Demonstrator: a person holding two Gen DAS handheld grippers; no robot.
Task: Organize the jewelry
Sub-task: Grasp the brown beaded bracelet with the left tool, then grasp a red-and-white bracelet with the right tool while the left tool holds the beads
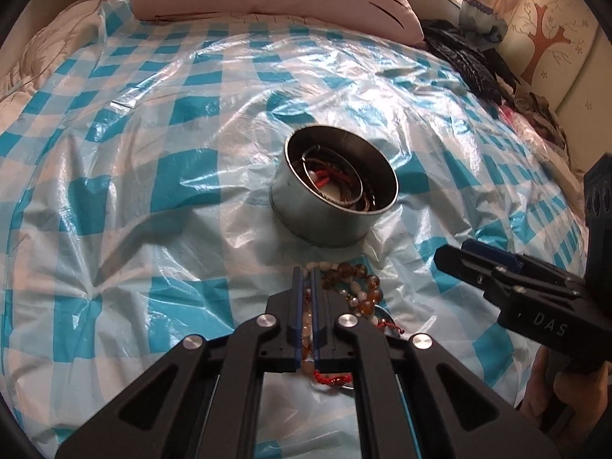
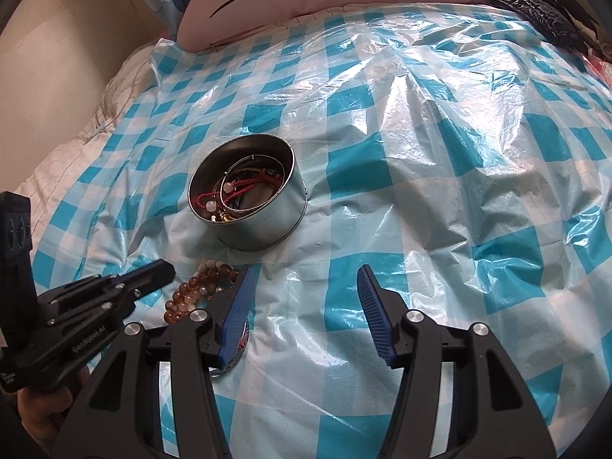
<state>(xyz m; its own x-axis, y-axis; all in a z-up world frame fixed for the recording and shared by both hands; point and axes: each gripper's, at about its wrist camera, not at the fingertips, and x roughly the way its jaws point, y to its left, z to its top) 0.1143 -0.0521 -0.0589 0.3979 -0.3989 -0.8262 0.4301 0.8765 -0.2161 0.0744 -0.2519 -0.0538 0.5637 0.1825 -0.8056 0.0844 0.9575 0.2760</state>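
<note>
Left gripper [image 1: 306, 279] pinches a bead bracelet [image 1: 354, 283] at lower centre, bound for the tin [image 1: 325, 222]; right gripper [image 2: 304, 306] waits spread.

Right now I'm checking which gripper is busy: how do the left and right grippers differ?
The left gripper is shut on the beaded bracelet; the right gripper is open and holds nothing. The left sits over the jewelry pile; the right hovers over bare checkered plastic sheet. Both point toward the metal tin.
</note>
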